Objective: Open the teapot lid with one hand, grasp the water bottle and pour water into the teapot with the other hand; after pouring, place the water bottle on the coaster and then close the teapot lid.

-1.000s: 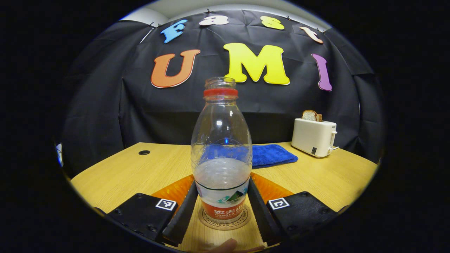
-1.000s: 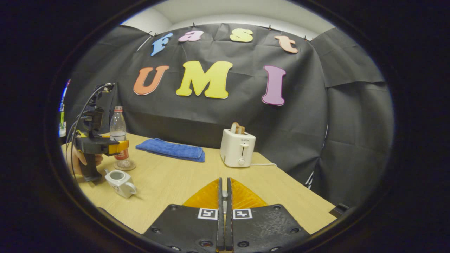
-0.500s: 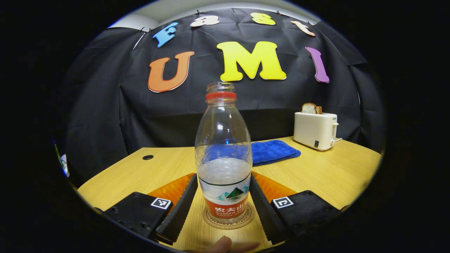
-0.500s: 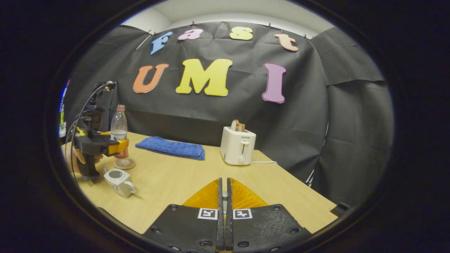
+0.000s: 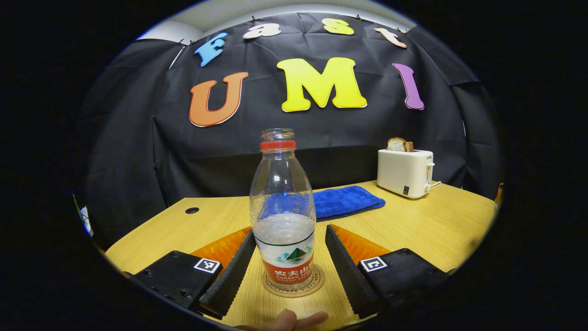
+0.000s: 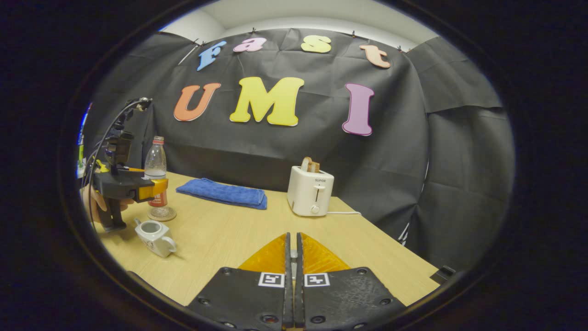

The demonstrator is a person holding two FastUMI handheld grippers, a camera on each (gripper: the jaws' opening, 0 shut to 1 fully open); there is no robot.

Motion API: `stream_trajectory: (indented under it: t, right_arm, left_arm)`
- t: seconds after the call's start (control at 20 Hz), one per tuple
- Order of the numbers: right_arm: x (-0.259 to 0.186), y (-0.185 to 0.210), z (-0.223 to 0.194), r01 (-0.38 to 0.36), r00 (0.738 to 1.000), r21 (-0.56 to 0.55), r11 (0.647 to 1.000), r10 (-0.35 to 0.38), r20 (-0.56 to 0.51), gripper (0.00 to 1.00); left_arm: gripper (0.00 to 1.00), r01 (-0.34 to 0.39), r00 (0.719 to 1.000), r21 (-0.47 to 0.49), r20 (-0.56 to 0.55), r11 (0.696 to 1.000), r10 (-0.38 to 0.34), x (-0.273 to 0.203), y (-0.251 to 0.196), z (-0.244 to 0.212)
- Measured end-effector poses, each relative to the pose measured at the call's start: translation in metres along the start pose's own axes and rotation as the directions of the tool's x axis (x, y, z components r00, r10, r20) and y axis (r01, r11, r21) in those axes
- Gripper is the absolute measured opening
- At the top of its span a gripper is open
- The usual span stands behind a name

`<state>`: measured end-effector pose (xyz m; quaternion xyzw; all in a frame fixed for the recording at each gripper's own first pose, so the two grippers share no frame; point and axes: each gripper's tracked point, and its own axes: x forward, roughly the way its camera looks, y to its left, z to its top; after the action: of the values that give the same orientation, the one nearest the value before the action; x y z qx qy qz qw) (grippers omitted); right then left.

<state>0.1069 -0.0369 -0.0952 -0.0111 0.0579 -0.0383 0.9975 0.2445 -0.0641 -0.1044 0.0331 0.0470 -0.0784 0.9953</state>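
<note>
A clear water bottle (image 5: 282,216) with a red neck ring, no cap and some water in it stands upright on a round coaster (image 5: 290,288). My left gripper (image 5: 289,232) is open, a finger on each side of the bottle with a gap on both. In the right gripper view the same bottle (image 6: 155,168) stands behind the left gripper (image 6: 158,187). A white teapot (image 6: 154,235) stands beside it with its top open. My right gripper (image 6: 292,236) is shut over the table, a pale sliver of the lid showing between its fingers.
A white toaster (image 6: 310,196) holding bread stands at the back of the wooden table (image 6: 257,230), with a folded blue cloth (image 6: 223,194) left of it. A cable hole (image 5: 192,210) lies at the table's far left. A person's fingertip (image 5: 294,319) shows low in the left gripper view.
The left gripper's fingers have let go of the bottle, spread apart and drawn back a little. The bottle stays on the coaster. The right gripper has hardly moved.
</note>
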Motion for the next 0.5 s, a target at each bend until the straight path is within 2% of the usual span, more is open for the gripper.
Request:
stream_trajectory:
  t: [0.5]
  right_arm:
    - [-0.006, 0.018, 0.002, -0.021, 1.000, -0.041, 0.999, 0.021, 0.013, 0.01]
  left_arm:
    - [0.95, -0.041, 0.999, 0.052, 0.031, 0.998, 0.039, -0.048, 0.021, 0.009]
